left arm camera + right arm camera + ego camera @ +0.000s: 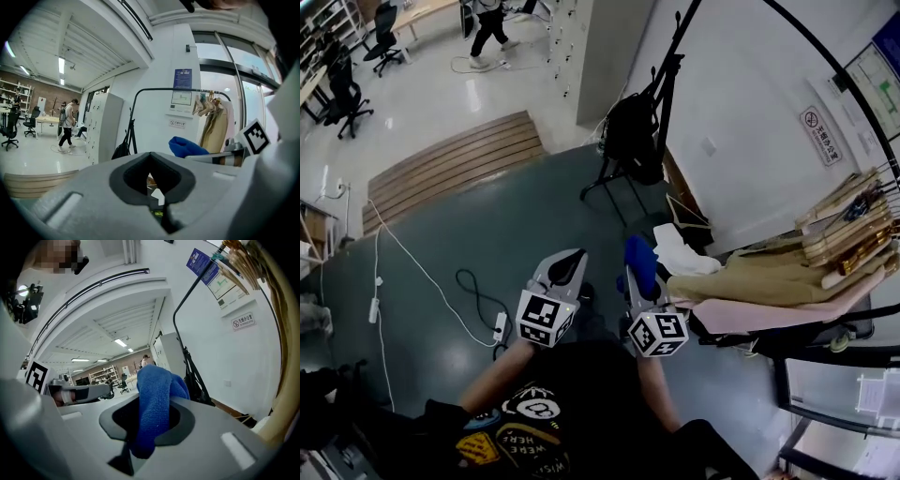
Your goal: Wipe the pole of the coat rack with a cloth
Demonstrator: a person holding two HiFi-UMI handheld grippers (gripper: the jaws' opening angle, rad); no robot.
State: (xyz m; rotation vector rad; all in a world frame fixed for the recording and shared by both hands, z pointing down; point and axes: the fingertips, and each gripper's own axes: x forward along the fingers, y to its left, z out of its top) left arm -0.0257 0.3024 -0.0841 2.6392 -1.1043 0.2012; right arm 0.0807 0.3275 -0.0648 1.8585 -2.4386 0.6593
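Note:
My right gripper [637, 281] is shut on a folded blue cloth [640, 261], which bulges up out of the jaws in the right gripper view [157, 404]. My left gripper [570, 267] is held level beside it, shut and empty, its jaws together in the left gripper view [152, 161]. The garment rack's black arched pole [825, 56] curves overhead at the right, above both grippers and apart from them. It also shows as a thin black arch [154, 90] and as a bent pole [187, 291]. Both grippers hang over the dark floor.
Coats on wooden hangers [848, 225] and draped garments [769, 281] fill the rack at right. A black tripod stand [666, 84] carries a black bag [630, 131] by the white wall. A white cable and power strip [500, 325] lie on the floor. A person [68, 124] walks far off.

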